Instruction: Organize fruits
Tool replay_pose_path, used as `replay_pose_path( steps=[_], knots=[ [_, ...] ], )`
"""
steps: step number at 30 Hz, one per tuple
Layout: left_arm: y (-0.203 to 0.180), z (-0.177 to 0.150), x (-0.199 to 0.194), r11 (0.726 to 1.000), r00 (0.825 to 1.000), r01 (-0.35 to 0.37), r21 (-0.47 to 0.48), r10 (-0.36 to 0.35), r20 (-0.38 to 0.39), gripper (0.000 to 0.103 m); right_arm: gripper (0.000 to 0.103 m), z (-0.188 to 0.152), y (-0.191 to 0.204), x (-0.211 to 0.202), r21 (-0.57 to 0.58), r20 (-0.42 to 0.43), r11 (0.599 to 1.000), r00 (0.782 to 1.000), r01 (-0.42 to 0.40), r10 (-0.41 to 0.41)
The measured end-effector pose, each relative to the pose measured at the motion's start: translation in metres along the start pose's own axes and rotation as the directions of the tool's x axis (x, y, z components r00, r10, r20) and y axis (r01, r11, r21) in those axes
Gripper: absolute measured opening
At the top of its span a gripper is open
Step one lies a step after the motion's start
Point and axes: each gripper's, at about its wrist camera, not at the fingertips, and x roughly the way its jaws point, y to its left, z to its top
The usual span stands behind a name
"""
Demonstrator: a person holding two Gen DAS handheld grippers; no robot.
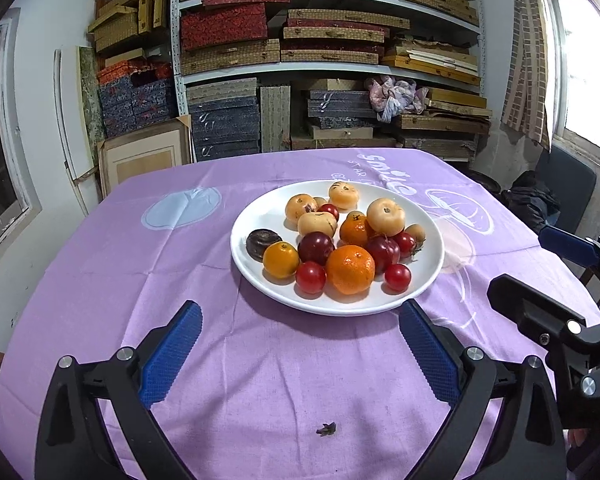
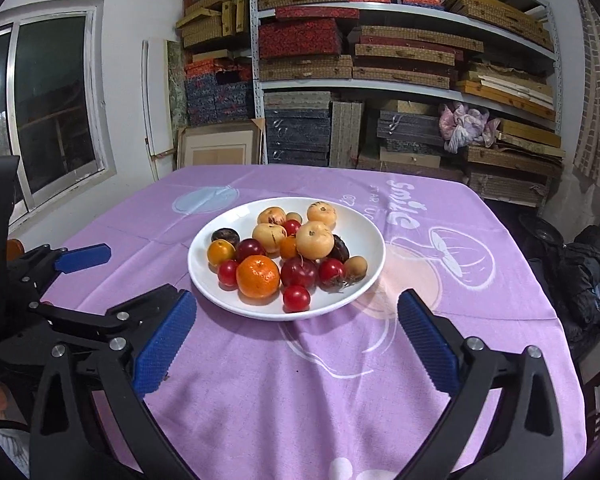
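Firstly, left wrist view. Left gripper [image 1: 300, 320] low over the purple tablecloth [image 1: 100, 280], jaws spread wide, nothing between the blue pads [image 1: 172, 354] but bare cloth. White plate [image 1: 260, 280] just beyond the fingertips, near the middle of the table, heaped with fruit: large orange mandarin [image 1: 350, 269] at the near edge, small red fruits [image 1: 310, 277] on either side of it, dark red plums [image 1: 316, 247] behind, pale yellow fruits [image 1: 385, 216] toward the far side, one dark brown fruit [image 1: 263, 242] at the left rim. Small dark scrap [image 1: 326, 429] on the cloth between the fingers, well short of the plate. Right gripper [image 1: 540, 276] at the right edge — jaws likewise apart, empty. Shelving [image 1: 332, 64] stacked with flat boxes against the far wall.

Next, right wrist view. Right gripper [image 2: 298, 312] also low over the tablecloth [image 2: 460, 248], jaws wide, holding nothing; pads [image 2: 428, 344] flanking the near rim of the plate [image 2: 364, 236] without touching it. Same fruit pile: mandarin [image 2: 258, 276] at near left, small red fruit [image 2: 296, 298] nearest the rim, pale yellow fruit [image 2: 314, 239] on top. Left gripper [image 2: 112, 276] at the left edge — one blue-tipped finger [image 2: 84, 257] pointing toward the plate, apart from it. Window [image 2: 56, 100] on the far left wall; shelving [image 2: 380, 60] behind the table.
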Motion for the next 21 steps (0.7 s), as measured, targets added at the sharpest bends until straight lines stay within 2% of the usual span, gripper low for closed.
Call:
replay_pose_path(
  steps=[3,7,10,16,21],
  knots=[
    [0.002,0.002,0.005,0.998,0.998,-0.065,0.010,0.065,-0.006,0.100,0.099,0.002,-0.007,0.009,0.032,-0.004,0.999,0.999,0.035,-0.034],
    [0.015,0.005,0.015,0.998,0.999,0.008,-0.066,-0.011,-0.048,0.100,0.099,-0.001,-0.015,0.027,0.061,-0.053,0.998,0.998,0.036,-0.033],
    [0.024,0.001,0.020,0.992,0.997,-0.009,-0.126,0.000,-0.074,0.100,0.099,-0.017,-0.023,0.037,0.073,-0.066,0.996,0.997,0.056,-0.051],
    [0.025,-0.009,0.029,0.994,0.993,-0.025,-0.105,0.012,-0.116,0.100,0.099,-0.038,-0.041,0.058,0.171,-0.168,0.985,0.985,-0.012,0.041],
    [0.019,-0.015,0.029,0.993,0.989,0.053,-0.106,-0.067,-0.132,0.100,0.099,-0.043,-0.037,0.063,0.177,-0.199,0.984,0.978,-0.031,0.066]
  ],
)
